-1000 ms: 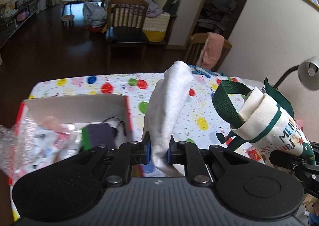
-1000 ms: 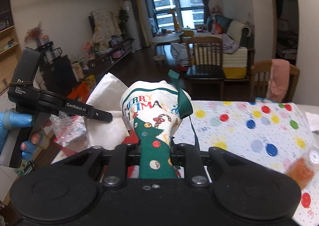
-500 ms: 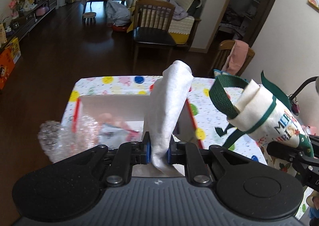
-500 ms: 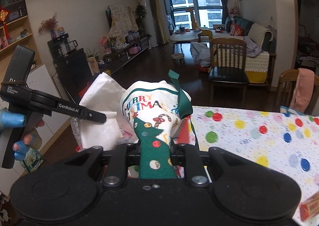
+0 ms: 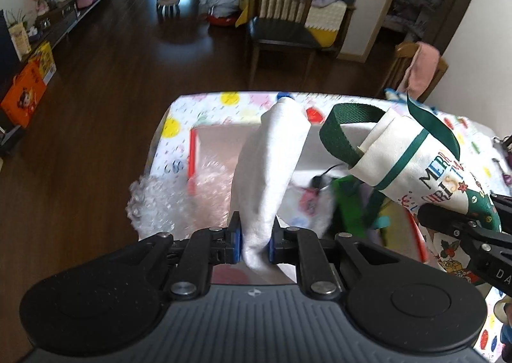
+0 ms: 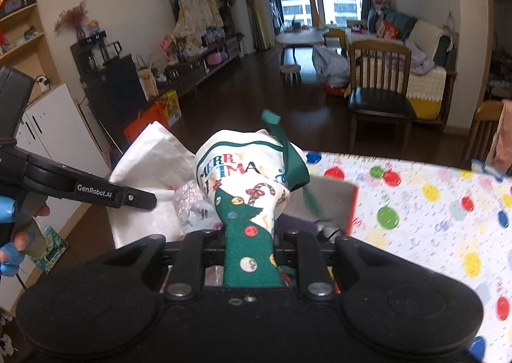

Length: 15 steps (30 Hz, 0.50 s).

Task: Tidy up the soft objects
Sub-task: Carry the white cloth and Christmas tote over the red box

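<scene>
My left gripper point(image 5: 254, 239) is shut on a white cloth point(image 5: 270, 171) that stands up between its blue pads, over the open cardboard box point(image 5: 220, 139). My right gripper point(image 6: 248, 254) is shut on a Christmas tote bag point(image 6: 243, 183), cream and green with "MERRY CHRISTMAS" lettering and green straps. In the left wrist view the Christmas tote bag point(image 5: 416, 167) hangs at the right, above the box's right side. The white cloth point(image 6: 150, 161) shows left of the bag in the right wrist view, held by the other gripper in a blue-gloved hand point(image 6: 9, 235).
The box holds bubble wrap point(image 5: 160, 199), a dark pouch with a cord point(image 5: 320, 183) and green and pink items. It sits on a table with a polka-dot cloth point(image 6: 432, 203). Wooden chairs point(image 5: 281, 20) stand beyond the table's far edge; dark floor lies left.
Both grippers have moved left across the table with their loads, from beside the box to above it. The box now lies directly below the cloth and bag. Both grips are unchanged.
</scene>
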Tool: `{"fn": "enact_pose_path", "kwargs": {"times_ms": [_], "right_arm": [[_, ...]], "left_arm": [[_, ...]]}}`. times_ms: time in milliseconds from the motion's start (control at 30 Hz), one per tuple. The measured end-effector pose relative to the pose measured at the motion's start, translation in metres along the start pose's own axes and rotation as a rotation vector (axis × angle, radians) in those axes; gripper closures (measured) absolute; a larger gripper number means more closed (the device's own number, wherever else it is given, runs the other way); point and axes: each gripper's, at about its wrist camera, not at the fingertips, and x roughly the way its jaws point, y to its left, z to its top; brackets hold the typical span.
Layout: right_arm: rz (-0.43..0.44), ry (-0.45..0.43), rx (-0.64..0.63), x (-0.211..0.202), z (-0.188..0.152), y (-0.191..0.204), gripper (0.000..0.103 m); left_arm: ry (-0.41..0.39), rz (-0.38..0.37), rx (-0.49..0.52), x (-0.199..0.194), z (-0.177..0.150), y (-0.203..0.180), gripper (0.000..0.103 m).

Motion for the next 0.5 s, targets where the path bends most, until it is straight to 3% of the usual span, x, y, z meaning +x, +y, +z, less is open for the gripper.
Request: {"fn": "enact_pose_path", "kwargs": {"times_ms": [367, 500], "right_arm": [[-0.108, 0.097, -0.017, 0.052, -0.026, 0.006, 0.082], [-0.11, 0.107, -0.013, 0.056, -0.033, 0.007, 0.075]], "left_arm": [[0.066, -0.001, -0.016, 0.052, -0.009, 0.016, 0.089], [0.074, -0.009, -0.023, 0.064, -0.011, 0.018, 0.088]]}}
